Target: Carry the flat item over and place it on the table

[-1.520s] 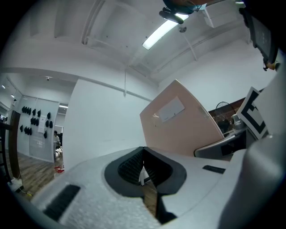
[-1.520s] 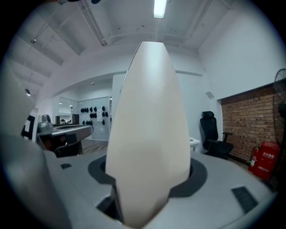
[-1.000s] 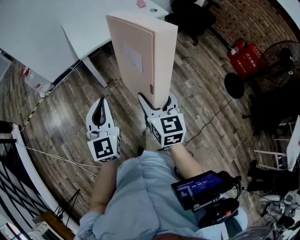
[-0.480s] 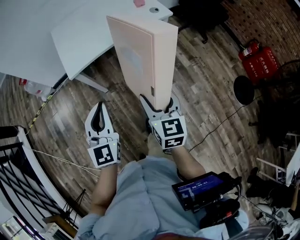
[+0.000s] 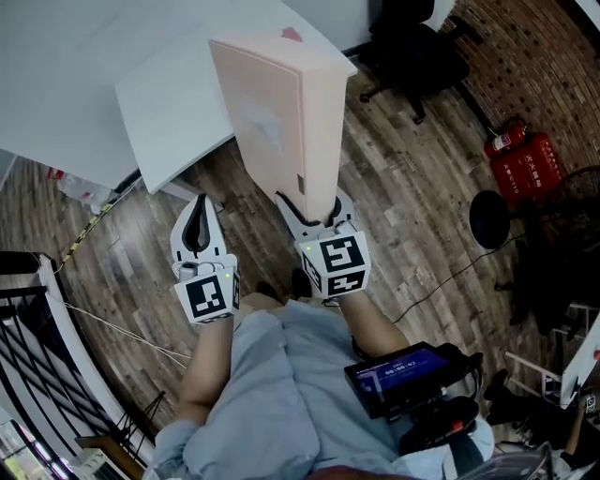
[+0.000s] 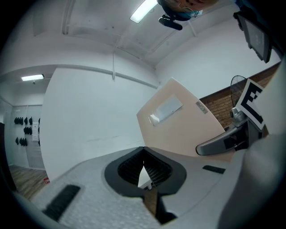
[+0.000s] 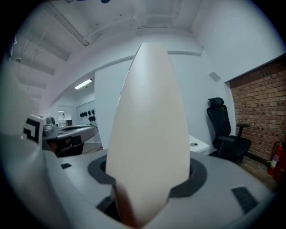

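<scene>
Bright ceiling strip light (image 6: 144, 10), soft shadows, fisheye edges, dark vignetted corners

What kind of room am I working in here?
Most likely an office or lab workroom: a white table, a black swivel office chair and red fire extinguishers on a wood-plank floor by a brick wall.

Nothing here can properly be read. The pale label (image 5: 263, 120) on the beige folder (image 5: 319, 131) looks blank. The small screen (image 5: 404, 371) at the person's waist shows a row of light digits, too small to make out. White print on the red fire extinguishers (image 5: 526, 172), far right, is illegible. The marker cubes (image 5: 208, 297) bear only square patterns.
</scene>
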